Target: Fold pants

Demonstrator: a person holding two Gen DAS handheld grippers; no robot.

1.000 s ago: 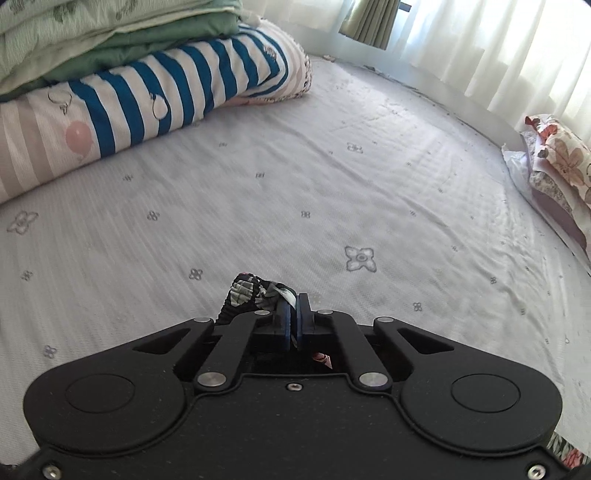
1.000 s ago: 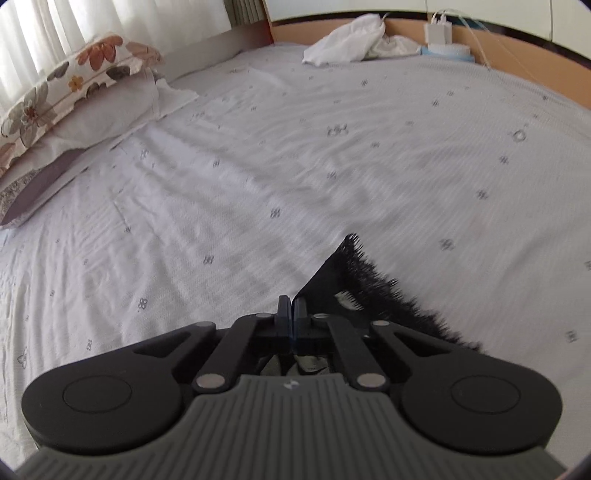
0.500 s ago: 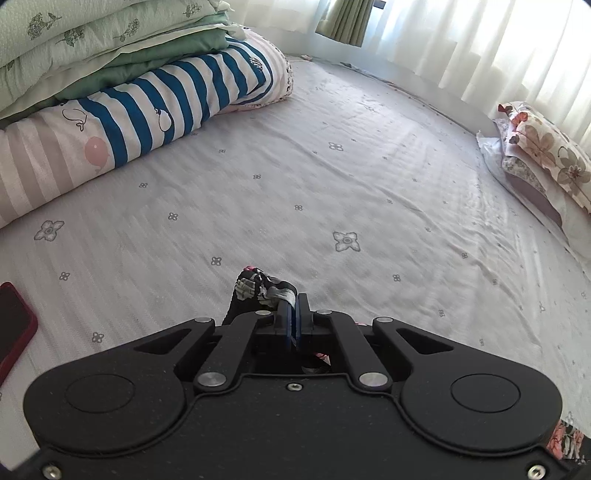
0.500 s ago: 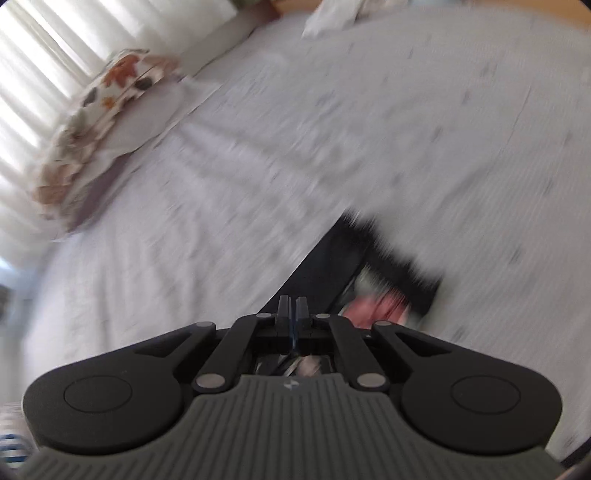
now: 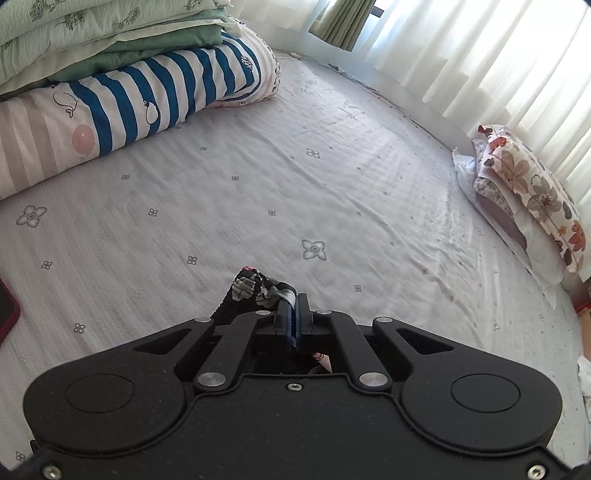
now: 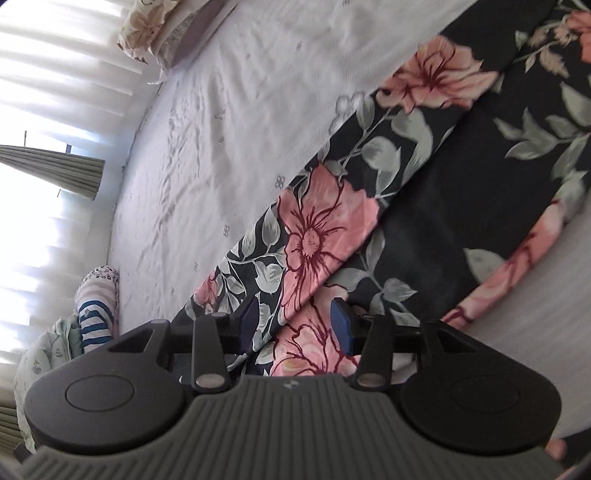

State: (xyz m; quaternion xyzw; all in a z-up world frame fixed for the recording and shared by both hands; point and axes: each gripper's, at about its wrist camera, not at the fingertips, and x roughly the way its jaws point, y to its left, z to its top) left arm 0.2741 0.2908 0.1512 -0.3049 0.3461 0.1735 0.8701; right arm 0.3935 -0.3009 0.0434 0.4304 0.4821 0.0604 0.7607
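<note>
bed: pale sheet [image 5: 332, 177] with little flower prints
bedding: folded quilts [image 5: 110, 74] stacked on one side
window: white curtains [image 5: 480, 48], daylight coming through
pillow: floral pillow [image 5: 532, 192] by the curtains

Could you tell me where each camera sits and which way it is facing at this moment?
Left wrist: on the left claw, looking forward and level across the bed sheet toward the curtains; the claw shows, shut on the pants.
Right wrist: on the right claw, rolled sideways, looking along the floral pants lying on the sheet; the claw shows with its fingers apart.
Shared: the striped bedding, the floral pillow, sheet and curtains.
</note>
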